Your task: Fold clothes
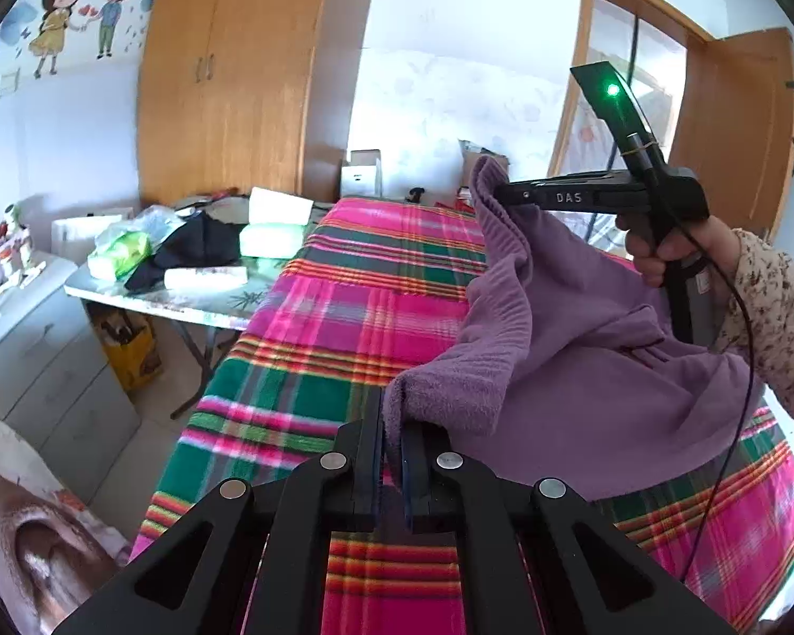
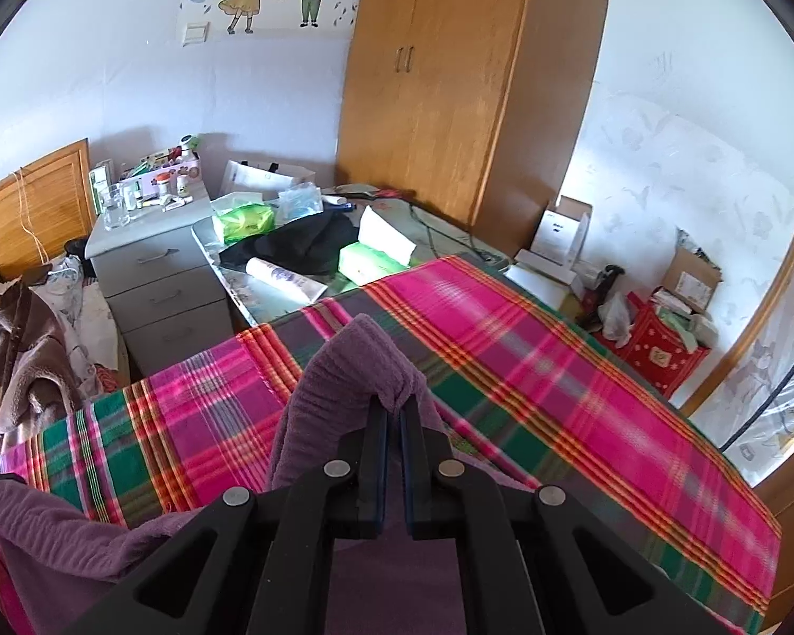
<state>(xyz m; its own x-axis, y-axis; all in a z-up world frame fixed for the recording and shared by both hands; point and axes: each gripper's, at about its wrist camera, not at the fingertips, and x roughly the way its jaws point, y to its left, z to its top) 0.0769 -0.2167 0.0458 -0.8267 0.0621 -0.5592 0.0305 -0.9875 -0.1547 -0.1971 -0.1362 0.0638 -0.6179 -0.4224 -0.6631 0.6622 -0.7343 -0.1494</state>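
I can't see the whole purple garment (image 1: pixel 582 328) — its lower part runs off the bottom of the right wrist view, and its folds hide how it is laid out. My left gripper (image 1: pixel 391 423) has its jaws pressed together on a fuzzy purple edge, which drapes off to the right. My right gripper (image 2: pixel 391 413) is likewise pinched tight on a ribbed purple hem that humps over its tips. In the left view the right gripper (image 1: pixel 495 193) points leftward, held by a hand (image 1: pixel 661 248) in a floral sleeve (image 1: pixel 778 317). The cloth hangs between the two tools above the plaid bedspread (image 1: pixel 344 317) — whether it touches the bed I cannot tell.
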